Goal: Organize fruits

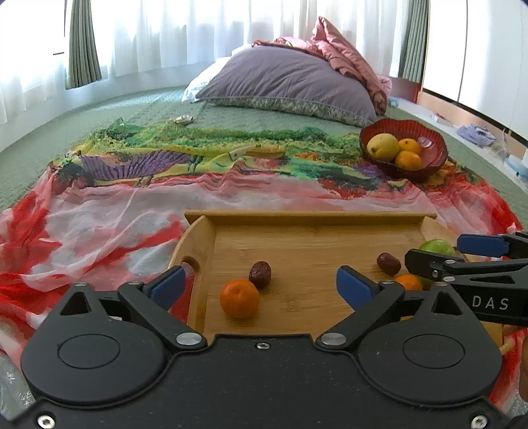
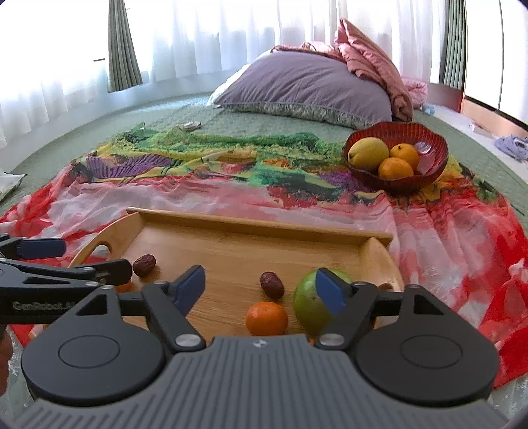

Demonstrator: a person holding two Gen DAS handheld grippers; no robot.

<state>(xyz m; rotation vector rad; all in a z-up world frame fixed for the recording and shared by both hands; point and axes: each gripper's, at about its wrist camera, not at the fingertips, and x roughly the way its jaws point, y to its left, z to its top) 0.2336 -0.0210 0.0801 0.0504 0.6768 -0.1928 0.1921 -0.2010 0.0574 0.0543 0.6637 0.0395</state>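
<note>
Bed: a green quilted bed (image 1: pixel 158 105) is what carries everything, with a colourful printed scarf (image 1: pixel 138 171) spread over its middle.

Tray: a bamboo tray (image 1: pixel 297 241) is laid on the scarf toward the bed's near edge, handle cut-outs at both ends.

Left hand-held gripper: the left hand-held gripper (image 1: pixel 260 283) is held with jaws spread wide over the tray's left half, nothing pinched. A mandarin (image 1: pixel 239 298) and a red date (image 1: pixel 260 273) are seen between its blue pads, touching each other or nearly so.

Right hand-held gripper: the right hand-held gripper (image 2: pixel 260 287) is also spread wide, nothing gripped, held over the tray's right half. Its right pad is seen in front of a green apple (image 2: pixel 308 303); contact can't really be told. A second mandarin (image 2: pixel 266 317) sits just beside the apple, and a second red date (image 2: pixel 271 285) just behind that mandarin.

Bowl: a red ribbed bowl (image 1: pixel 432 138) is placed on the scarf toward the bed's far right, well apart from the tray. A yellow mango-like fruit (image 1: pixel 382 146) and two oranges (image 1: pixel 409 155) are already in it, all bunched together.

Head of the bed: a purple pillow (image 1: pixel 290 82) is propped at the far end, with a pink crumpled duvet (image 1: pixel 349 62) lying against it.

Background: white sheer curtains (image 1: pixel 198 29) are hung behind, with green drapes at the sides.
</note>
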